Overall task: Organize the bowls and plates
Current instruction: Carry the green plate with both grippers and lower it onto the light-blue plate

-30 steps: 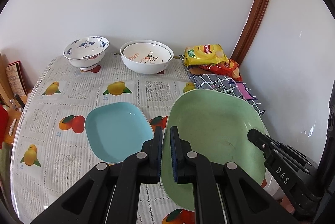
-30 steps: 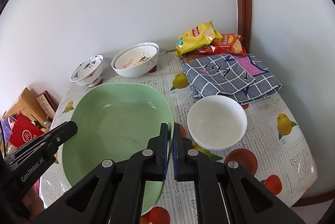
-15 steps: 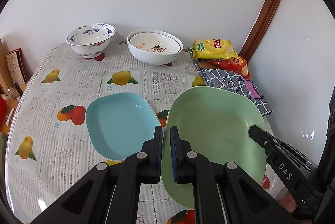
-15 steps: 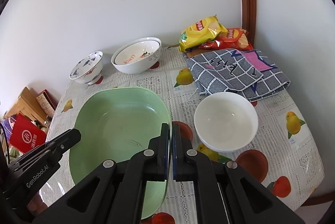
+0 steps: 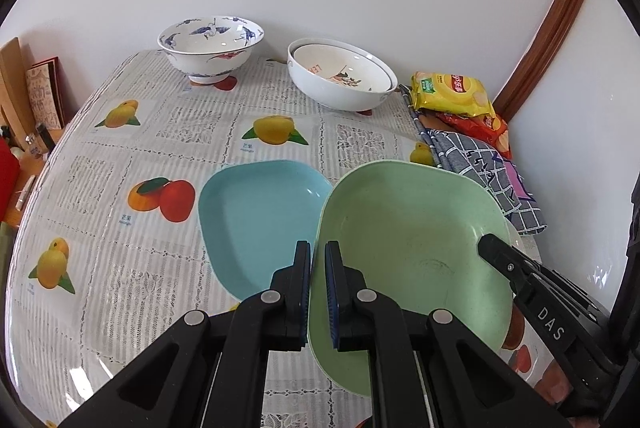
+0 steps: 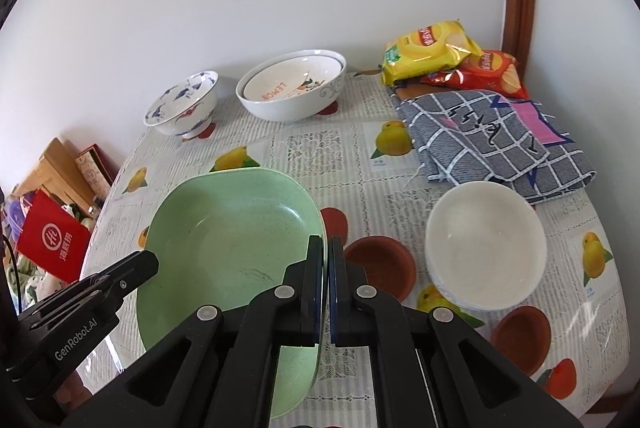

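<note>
Nearby, lemon bowl inside white bowl

The green plate covers part of the blue plate's right rim and hides most of the white bowl in the left view; the desk beneath it can't be seen.

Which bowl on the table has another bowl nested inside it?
The large white bowl by the wall, holding the lemon-print bowl. The blue-patterned bowl sits empty.

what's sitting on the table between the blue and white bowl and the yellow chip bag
The nested white bowls, one inside the other, stand between the blue-and-white bowl and the yellow chip bag, as both wrist views show.
</note>
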Motion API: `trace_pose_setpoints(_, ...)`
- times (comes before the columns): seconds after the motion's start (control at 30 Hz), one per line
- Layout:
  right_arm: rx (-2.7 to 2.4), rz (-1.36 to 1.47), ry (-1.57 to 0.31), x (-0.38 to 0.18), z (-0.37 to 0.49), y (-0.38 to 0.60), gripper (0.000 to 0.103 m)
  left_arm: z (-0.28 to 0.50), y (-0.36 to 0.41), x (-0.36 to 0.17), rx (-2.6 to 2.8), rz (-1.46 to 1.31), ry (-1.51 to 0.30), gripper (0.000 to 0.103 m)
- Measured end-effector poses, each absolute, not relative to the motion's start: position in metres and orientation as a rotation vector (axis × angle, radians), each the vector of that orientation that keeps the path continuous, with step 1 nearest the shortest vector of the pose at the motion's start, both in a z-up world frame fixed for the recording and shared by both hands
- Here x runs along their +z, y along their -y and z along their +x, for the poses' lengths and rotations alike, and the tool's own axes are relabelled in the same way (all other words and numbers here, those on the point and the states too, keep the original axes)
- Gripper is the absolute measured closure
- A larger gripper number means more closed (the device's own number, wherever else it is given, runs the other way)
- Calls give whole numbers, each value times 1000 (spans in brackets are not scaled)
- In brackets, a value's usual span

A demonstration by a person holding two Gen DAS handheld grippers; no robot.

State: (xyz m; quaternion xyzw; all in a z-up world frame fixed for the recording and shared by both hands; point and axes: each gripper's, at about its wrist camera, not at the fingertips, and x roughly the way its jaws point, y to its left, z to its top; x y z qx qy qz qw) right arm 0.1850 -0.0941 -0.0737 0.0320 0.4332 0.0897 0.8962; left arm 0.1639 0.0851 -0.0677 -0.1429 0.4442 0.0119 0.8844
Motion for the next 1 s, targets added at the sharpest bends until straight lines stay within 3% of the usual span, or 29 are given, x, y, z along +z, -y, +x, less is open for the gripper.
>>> trace_pose_setpoints(1.0,345,-67,-1005,-131,254,6,100,194,-163,-122,177,-409,-996,95)
